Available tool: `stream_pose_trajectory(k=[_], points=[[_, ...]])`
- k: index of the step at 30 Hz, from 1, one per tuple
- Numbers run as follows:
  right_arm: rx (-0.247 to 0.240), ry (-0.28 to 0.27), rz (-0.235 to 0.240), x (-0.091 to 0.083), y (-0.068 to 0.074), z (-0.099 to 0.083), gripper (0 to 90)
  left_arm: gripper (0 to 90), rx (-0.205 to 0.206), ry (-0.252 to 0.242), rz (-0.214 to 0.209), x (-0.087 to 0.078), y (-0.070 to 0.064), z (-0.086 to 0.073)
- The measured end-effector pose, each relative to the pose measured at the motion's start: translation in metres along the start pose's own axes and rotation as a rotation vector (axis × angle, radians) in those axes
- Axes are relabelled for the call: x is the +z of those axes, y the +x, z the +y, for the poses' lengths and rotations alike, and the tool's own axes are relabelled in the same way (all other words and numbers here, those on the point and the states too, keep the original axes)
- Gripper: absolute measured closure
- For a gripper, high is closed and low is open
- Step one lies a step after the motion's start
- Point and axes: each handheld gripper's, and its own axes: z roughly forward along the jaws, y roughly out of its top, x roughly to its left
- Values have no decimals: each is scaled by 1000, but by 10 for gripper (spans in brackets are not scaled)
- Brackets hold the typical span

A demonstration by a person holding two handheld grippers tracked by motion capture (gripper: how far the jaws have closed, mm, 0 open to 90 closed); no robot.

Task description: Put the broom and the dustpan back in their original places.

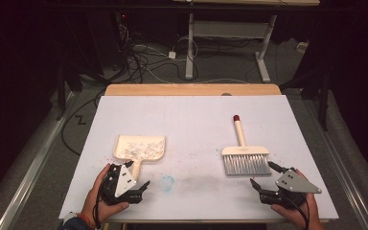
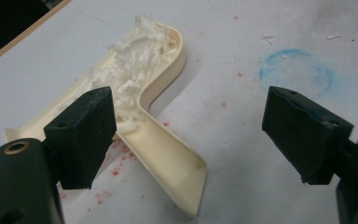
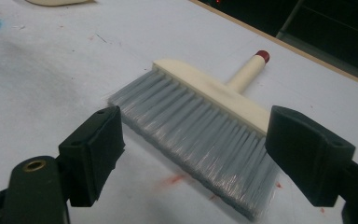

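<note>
Dustpan (image 1: 139, 148) lying flat on the white desk (image 1: 196, 124), tray loaded with white paper shreds (image 1: 139, 147), short handle pointing back toward the near desk edge. Brush (image 1: 245, 157) well to the right of the dustpan, bristles toward the near edge, red-tipped handle pointing away.

Left hand-held gripper (image 1: 135, 186) just behind the dustpan's handle end, jaws spread wide and holding nothing. Seen from the left gripper view (image 2: 186, 135): dustpan handle (image 2: 168, 158) running up between the jaws, closer to the left jaw, not touched by either. Long axis of the handle roughly in line with the reach, so probably a short push forward, then a squeeze across the handle's width.

Right hand-held gripper (image 1: 263, 179) just behind the brush bristles, far from the dustpan, likewise released and empty. From the right gripper view (image 3: 193, 154): bristles (image 3: 200, 140) lying crosswise ahead of the jaws, handle on the far side.

Nearer to the dustpan by a clear margin: the left hand (image 1: 103, 196). Faint blue ring mark (image 1: 167, 182) on the desk just right of the dustpan handle.
</note>
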Motion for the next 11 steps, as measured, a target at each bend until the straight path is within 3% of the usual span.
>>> stream_pose_trajectory(k=[11], points=[[5, -1, -16, -3, -3, -1, 200, 169, -4, -3, -11, 1, -1, 3]])
